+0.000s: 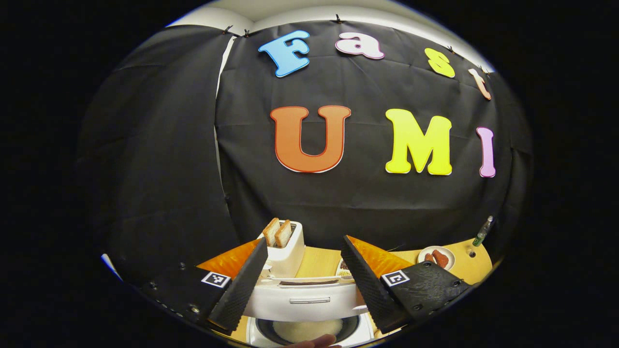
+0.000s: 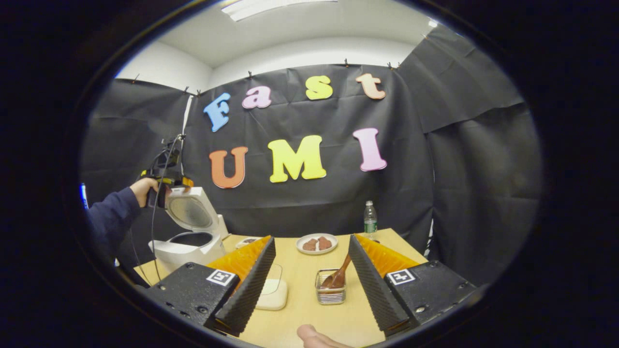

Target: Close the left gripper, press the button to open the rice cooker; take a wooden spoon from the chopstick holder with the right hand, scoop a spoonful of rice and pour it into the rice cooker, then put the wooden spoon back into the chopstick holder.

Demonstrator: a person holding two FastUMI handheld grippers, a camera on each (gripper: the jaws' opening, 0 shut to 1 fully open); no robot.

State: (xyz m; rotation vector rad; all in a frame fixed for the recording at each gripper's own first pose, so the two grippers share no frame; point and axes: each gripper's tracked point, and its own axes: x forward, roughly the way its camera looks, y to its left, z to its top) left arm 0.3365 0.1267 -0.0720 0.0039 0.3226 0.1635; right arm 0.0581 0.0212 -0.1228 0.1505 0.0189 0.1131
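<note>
The rice cooker (image 2: 191, 237) stands open at the left of the tabletop (image 2: 300, 309), its lid (image 2: 191, 210) tipped up and back, so by the look of things the button step is done and the spoon is next. In the right gripper view the right gripper (image 2: 309, 282) has its fingers spread wide and holds nothing. Between them, a little toward the right finger and farther out on the tabletop, sits the chopstick holder (image 2: 331, 293), a small wire basket. The wooden spoon (image 2: 338, 275) stands in it with its bowl down and its handle leaning up and to the right, toward the right finger. The coming reach therefore runs nearly straight ahead, and the fingers would have to close across that slanted handle. A white container of rice (image 2: 273, 292) lies just left of the holder, beside the left finger.

The left gripper (image 2: 164, 186) is held up against the top of the lid, well away from the holder, so the right hand is plainly the nearer one. In its own view the left gripper (image 1: 304, 275) is also spread, above the open pot (image 1: 307, 329).
</note>
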